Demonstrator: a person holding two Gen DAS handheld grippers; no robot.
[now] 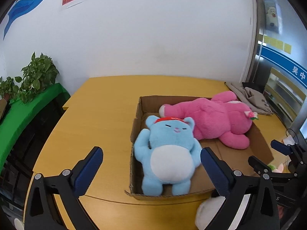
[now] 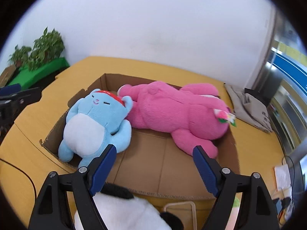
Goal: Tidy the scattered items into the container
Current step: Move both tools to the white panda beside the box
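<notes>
a shallow cardboard box sits on the yellow desk with two soft toys lying in it. the blue plush, with a white belly and a red headband, lies on its back along the box's left side, its feet at the near wall. the pink plush lies stretched across the far part of the box, its upper end hanging over the right wall, and it touches the blue one's head. the left tool hovers above the box's near left corner with its jaws spread wide and nothing between the pads; the blue plush shows through the gap but is not touched. the right tool hangs over the near wall of the box, also released, with only the bare cardboard floor between its pads. below it, outside the box, a white plush with black patches lies at the near edge of the desk. a grey cloth bag rests on the desk beyond the box to the right, and potted plants stand on a green shelf at far left.
</notes>
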